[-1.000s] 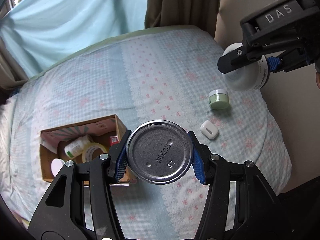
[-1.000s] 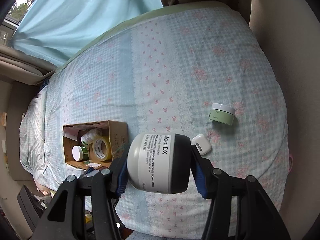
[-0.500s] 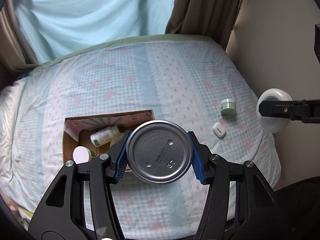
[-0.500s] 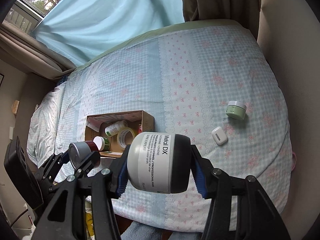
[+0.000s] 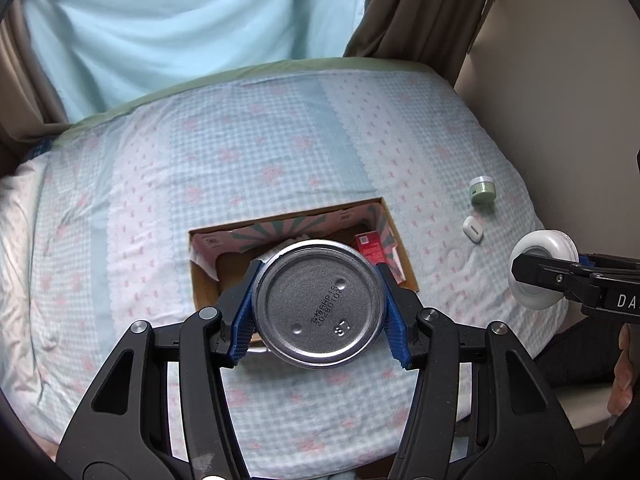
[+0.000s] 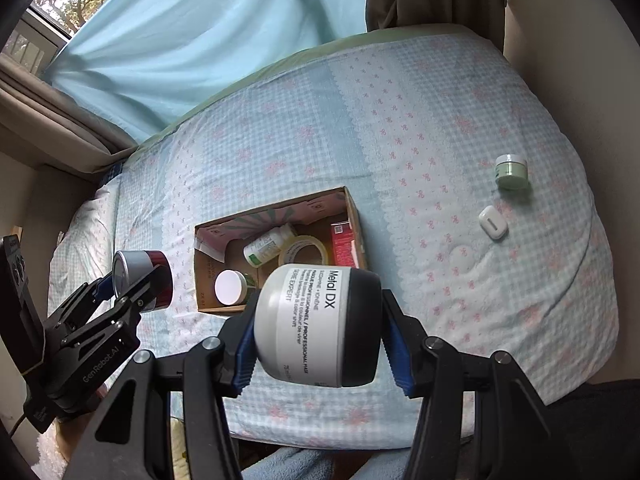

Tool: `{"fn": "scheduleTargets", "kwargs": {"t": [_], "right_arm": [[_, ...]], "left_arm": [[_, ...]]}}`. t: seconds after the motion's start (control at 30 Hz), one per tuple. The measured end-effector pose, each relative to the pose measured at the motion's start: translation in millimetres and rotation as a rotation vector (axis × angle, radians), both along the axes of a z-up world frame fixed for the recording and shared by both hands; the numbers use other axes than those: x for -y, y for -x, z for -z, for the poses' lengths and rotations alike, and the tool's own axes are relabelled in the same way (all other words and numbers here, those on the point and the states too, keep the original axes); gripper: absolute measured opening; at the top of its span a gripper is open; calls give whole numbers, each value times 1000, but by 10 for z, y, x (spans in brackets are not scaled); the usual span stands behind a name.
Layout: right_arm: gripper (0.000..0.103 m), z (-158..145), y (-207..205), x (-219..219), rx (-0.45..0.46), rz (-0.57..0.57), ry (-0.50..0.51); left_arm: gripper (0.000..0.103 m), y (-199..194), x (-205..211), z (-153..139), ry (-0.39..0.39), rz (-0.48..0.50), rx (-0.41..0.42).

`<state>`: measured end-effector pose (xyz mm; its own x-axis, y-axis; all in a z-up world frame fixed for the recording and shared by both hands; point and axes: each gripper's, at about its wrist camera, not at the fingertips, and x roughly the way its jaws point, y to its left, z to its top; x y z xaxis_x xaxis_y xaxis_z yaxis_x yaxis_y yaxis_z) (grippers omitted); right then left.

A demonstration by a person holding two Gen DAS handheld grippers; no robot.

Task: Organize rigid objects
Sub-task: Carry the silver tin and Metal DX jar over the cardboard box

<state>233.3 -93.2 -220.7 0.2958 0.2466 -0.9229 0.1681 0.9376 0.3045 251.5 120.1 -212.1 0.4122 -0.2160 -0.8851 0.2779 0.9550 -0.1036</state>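
Observation:
My left gripper is shut on a metal can with a red side, its silver bottom facing the camera, held above the near edge of an open cardboard box; it also shows in the right wrist view. My right gripper is shut on a white jar with a black lid, held above the bed in front of the box. The jar also shows at the right of the left wrist view. The box holds a white bottle, a tape roll, a red carton and a white-lidded jar.
A small green jar and a white earbud case lie on the checked bed cover to the right of the box. A light blue curtain hangs behind the bed. A beige wall runs along the right side.
Both grippers have moved with their loads: the box now sits right behind the can in the left view, and the left gripper has risen in the right view.

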Motion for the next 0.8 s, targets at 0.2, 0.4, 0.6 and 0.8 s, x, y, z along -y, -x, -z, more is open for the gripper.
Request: {"fn": "scheduleTargets", "kwargs": {"t": [0.2,0.4,0.6,0.8], "right_arm": [[51,223,-20,-650,-26,-18,-5],[51,538,-216,-1103,-56,-94,4],[50,933,-470,-1309,-103,-153,22],[51,1425,-749,-1263,-182,-143,33]], "left_arm": [[51,-190,-535,214,-14,-3,-45],[51,-462,-751,515,-24,-6,-99],[50,-771,-751,895,-29,-11,-167],[50,-1100,-706,1407,-42,-26,-255]]}}
